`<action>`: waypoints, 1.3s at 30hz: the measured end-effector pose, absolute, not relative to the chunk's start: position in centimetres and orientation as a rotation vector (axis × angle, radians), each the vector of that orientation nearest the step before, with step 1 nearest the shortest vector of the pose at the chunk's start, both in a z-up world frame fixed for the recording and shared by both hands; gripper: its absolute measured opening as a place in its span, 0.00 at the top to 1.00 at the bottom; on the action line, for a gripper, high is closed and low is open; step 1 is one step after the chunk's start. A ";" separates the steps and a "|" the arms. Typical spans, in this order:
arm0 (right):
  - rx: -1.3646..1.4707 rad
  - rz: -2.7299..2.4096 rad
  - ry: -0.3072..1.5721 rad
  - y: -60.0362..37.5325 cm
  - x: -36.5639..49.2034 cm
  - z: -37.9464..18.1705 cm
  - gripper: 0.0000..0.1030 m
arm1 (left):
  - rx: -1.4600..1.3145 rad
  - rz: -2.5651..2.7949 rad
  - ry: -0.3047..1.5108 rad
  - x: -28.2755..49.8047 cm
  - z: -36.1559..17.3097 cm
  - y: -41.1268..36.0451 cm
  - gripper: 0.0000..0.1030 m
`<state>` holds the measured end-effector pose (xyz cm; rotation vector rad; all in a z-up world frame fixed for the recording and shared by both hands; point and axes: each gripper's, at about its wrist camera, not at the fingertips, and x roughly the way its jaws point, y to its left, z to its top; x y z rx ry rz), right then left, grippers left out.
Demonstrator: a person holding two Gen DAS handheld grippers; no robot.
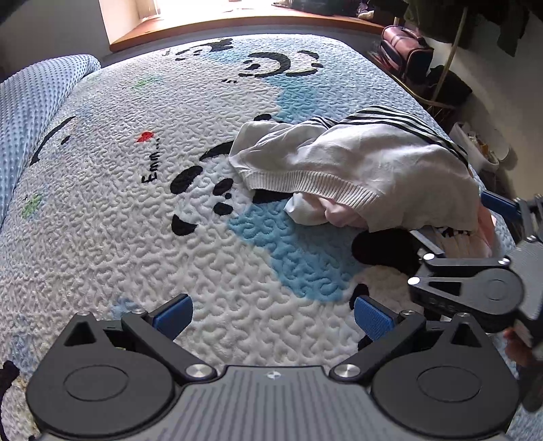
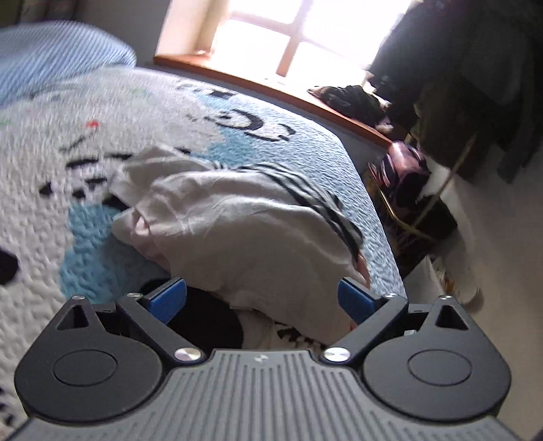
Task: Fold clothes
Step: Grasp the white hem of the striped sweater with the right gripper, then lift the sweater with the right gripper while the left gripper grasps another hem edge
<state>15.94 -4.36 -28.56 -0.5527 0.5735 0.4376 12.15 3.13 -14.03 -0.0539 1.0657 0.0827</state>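
Note:
A crumpled white garment with black stripes and a ribbed hem (image 1: 359,169) lies in a heap on the panda-print bed cover (image 1: 169,237), over pinkish-white clothes (image 1: 325,213). My left gripper (image 1: 273,313) is open and empty, low over the cover, short of the heap. My right gripper (image 1: 475,237) shows at the right edge, at the heap's near side. In the right wrist view the same garment (image 2: 237,230) fills the middle, and the right gripper (image 2: 261,298) is open with the heap's near edge between its blue pads (image 2: 353,300). That view is blurred.
A blue dotted pillow (image 1: 37,101) lies at the bed's left. A wooden windowsill (image 1: 237,27) runs behind the bed. A maroon bag (image 1: 404,47), hanging dark clothes (image 2: 475,84) and a white bin (image 1: 475,149) stand to the right of the bed edge.

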 end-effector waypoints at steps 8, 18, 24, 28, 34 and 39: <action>-0.776 0.487 0.511 0.4 16.4 -32.7 0.13 | -0.080 0.108 1.071 11.9 -14.9 4.7 0.01; -0.789 0.442 0.512 0.7 17.5 -32.2 0.60 | -0.092 0.130 1.090 11.6 -16.1 6.3 0.01; -0.648 0.474 0.578 -0.5 17.8 -30.2 0.90 | -0.098 0.130 1.097 11.6 -15.9 6.5 0.01; -0.592 0.516 0.601 -1.1 16.9 -28.9 0.92 | -0.101 0.128 1.101 11.4 -16.0 6.3 0.01; -0.424 0.622 0.623 -3.1 14.2 -24.9 0.93 | -0.134 0.126 1.101 9.4 -15.9 6.8 0.02; -0.342 0.738 0.629 -4.5 9.4 -20.4 0.93 | -0.349 0.094 1.094 6.3 -15.2 8.8 0.02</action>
